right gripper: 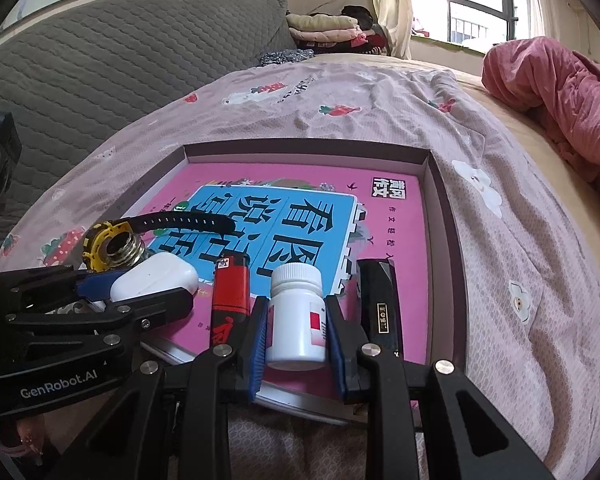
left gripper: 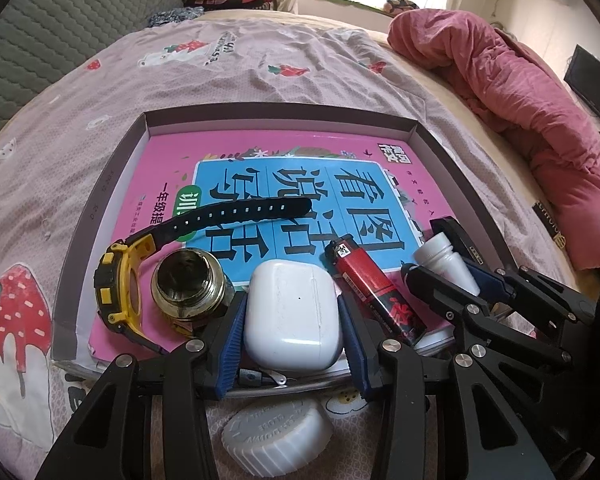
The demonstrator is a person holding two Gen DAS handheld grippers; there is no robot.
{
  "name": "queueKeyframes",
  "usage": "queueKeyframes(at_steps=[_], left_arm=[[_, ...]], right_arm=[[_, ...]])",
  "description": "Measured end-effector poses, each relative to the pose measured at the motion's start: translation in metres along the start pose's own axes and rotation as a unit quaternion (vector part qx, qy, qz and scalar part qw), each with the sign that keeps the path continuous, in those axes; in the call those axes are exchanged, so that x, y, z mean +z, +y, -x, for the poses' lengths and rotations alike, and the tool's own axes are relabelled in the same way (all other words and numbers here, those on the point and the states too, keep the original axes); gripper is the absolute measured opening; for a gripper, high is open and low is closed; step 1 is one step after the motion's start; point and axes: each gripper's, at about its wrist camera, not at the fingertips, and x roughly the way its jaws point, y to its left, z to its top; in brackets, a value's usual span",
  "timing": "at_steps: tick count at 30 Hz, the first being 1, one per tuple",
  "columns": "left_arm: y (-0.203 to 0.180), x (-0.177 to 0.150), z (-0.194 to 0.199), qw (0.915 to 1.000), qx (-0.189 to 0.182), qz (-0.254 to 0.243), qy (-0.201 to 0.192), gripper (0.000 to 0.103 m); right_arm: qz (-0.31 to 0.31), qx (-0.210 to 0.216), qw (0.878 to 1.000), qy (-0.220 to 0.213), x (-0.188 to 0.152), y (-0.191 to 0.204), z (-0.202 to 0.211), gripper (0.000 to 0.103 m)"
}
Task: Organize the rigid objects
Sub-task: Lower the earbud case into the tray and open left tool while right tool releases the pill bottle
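Observation:
A shallow cardboard box [left gripper: 280,110] on the bed holds a pink and blue book [left gripper: 172,160]. On the book lie a yellow and black watch [left gripper: 116,280], a brass threaded fitting [left gripper: 188,284], a red lighter [left gripper: 376,284] and a black flat case [right gripper: 380,308]. My left gripper [left gripper: 292,308] is shut on a white earbuds case [left gripper: 292,340] that rests at the book's near edge. My right gripper [right gripper: 297,308] is shut on an upright white pill bottle [right gripper: 296,280] beside the lighter [right gripper: 230,292]. Each gripper also shows in the other view: the left gripper [right gripper: 148,284] and the right gripper [left gripper: 432,252].
A white ribbed cap [left gripper: 276,436] lies on the bedsheet just outside the box, under my left gripper. A small metal piece [left gripper: 260,378] sits at the box's near edge. A pink quilt [left gripper: 500,80] is bunched at the right, and a grey headboard [right gripper: 120,60] stands at the left.

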Motion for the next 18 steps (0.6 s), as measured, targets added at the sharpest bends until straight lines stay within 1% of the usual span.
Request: queueKeyframes(at_steps=[5, 10, 14, 18], left_arm=[[0.001, -0.001, 0.000, 1.0000, 0.003, -0.002, 0.001, 0.045], [-0.001, -0.002, 0.000, 1.0000, 0.004, -0.003, 0.002, 0.045], [-0.004, -0.003, 0.002, 1.0000, 0.002, -0.004, 0.003, 0.045], [-0.006, -0.003, 0.002, 1.0000, 0.002, -0.004, 0.005, 0.045]], right_arm=[[0.004, -0.004, 1.000, -0.002, 0.001, -0.001, 0.001, 0.027], [0.007, -0.002, 1.000, -0.030, 0.004, -0.001, 0.015, 0.028], [-0.008, 0.004, 0.998, -0.060, 0.008, -0.007, 0.028, 0.041], [-0.027, 0.008, 0.997, -0.070, 0.010, -0.014, 0.031, 0.041]])
